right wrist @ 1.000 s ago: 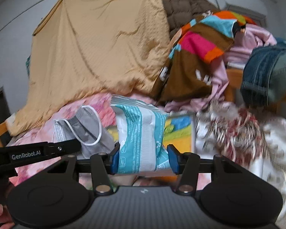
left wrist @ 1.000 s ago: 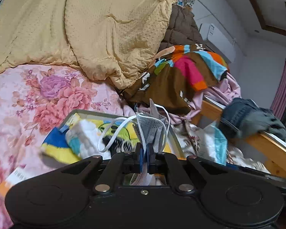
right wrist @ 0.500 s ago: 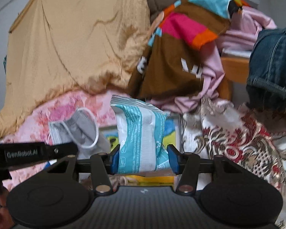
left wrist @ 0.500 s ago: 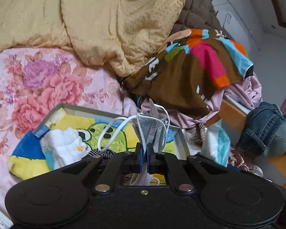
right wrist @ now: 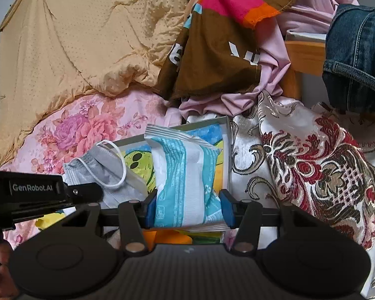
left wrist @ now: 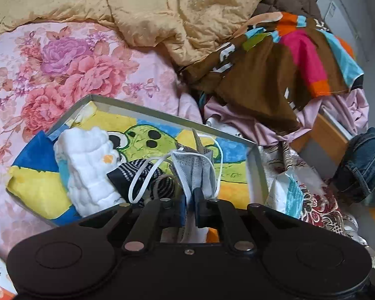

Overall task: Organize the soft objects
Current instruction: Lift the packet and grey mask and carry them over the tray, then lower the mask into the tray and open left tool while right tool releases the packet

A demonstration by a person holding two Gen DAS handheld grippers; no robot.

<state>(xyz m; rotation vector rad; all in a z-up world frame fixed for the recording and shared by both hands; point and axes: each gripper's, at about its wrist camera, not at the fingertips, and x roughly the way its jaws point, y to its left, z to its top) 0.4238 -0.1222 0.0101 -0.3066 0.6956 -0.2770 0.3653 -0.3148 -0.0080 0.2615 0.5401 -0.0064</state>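
Observation:
My left gripper (left wrist: 190, 207) is shut on a grey face mask (left wrist: 197, 167) with white ear loops, held above the near edge of a shallow box (left wrist: 162, 115) with a green frog picture inside. A white folded cloth (left wrist: 87, 165) and a black dotted item (left wrist: 127, 175) lie in the box. My right gripper (right wrist: 187, 207) is shut on a white-and-teal tissue packet (right wrist: 185, 175), held over the box's right end (right wrist: 226, 150). The mask (right wrist: 100, 172) and left gripper also show at left in the right wrist view.
The box rests on a pink floral sheet (left wrist: 62, 70). A yellow quilt (left wrist: 162, 7) and a brown multicoloured garment (left wrist: 275, 75) pile up behind. A red-patterned cloth (right wrist: 312, 175) lies to the right, with jeans (right wrist: 357, 57) over a wooden bed rail (right wrist: 305, 55).
Both grippers have moved forward and tilted down over the box, so more of its inside shows. The mask and the packet stay held.

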